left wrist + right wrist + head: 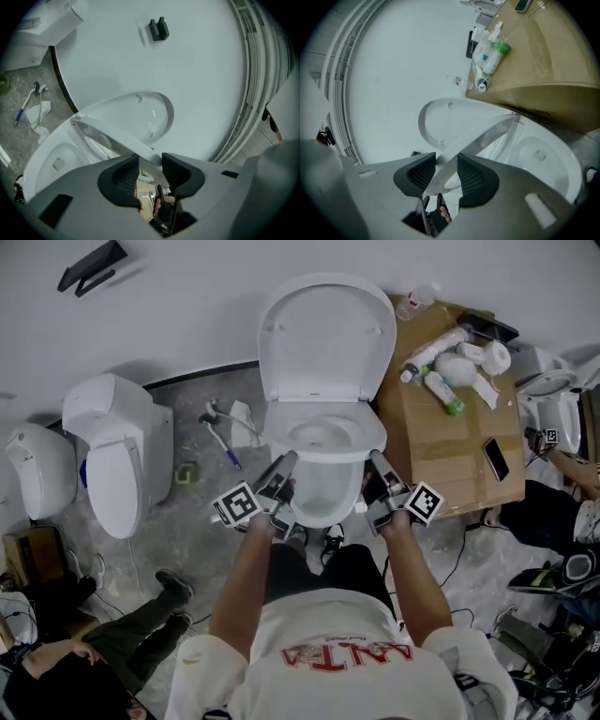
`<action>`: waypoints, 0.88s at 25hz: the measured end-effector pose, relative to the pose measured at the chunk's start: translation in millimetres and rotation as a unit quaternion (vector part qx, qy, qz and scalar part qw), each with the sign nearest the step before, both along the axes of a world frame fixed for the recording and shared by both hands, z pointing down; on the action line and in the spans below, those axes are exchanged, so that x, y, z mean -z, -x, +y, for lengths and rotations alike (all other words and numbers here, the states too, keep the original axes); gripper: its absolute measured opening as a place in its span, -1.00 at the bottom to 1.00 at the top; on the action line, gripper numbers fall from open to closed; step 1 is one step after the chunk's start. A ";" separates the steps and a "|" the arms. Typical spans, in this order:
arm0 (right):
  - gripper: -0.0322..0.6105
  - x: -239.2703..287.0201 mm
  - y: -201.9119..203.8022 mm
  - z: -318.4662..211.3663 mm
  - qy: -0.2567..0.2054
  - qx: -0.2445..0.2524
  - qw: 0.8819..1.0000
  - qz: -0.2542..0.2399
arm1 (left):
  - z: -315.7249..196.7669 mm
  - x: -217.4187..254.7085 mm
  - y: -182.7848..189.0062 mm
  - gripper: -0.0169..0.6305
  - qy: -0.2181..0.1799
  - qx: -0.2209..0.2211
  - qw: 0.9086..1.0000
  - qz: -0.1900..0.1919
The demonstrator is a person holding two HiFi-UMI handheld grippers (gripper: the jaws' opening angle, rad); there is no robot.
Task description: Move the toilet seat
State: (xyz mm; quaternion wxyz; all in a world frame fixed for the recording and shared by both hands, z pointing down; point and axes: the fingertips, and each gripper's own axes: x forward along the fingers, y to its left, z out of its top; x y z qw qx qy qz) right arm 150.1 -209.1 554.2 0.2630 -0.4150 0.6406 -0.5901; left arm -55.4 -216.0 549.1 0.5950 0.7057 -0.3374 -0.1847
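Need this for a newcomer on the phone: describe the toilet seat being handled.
Find the middle toilet against the white wall, beside the cardboard table, its lid upright. The toilet seat is the white ring below that lid, tilted partway off the bowl. Unlike the closed toilet nearby, it is clamped on both sides by the left gripper and right gripper.
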 end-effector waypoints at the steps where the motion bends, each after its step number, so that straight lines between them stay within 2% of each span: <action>1: -0.46 3.7 -0.5 -7.2 -0.003 -0.005 1.000 -0.003 | -6.4 1.9 0.0 -0.46 0.007 0.000 1.000 0.000; 6: -0.46 17.7 -4.3 -40.4 -0.016 -0.024 1.000 -0.004 | -42.5 20.0 -3.2 -0.47 -0.007 -0.003 1.000 0.014; 13: -0.47 32.3 -6.9 -88.1 -0.027 -0.049 0.998 -0.009 | -89.8 35.0 -7.2 -0.47 0.000 0.001 0.999 0.046; 18: -0.47 39.6 -8.3 -122.2 -0.034 -0.067 0.997 -0.021 | -124.1 43.7 -8.8 -0.48 -0.011 -0.003 0.998 0.056; 22: -0.47 42.8 -10.7 -149.9 -0.026 -0.082 0.996 -0.033 | -150.3 44.7 -8.2 -0.49 -0.019 -0.007 0.999 0.048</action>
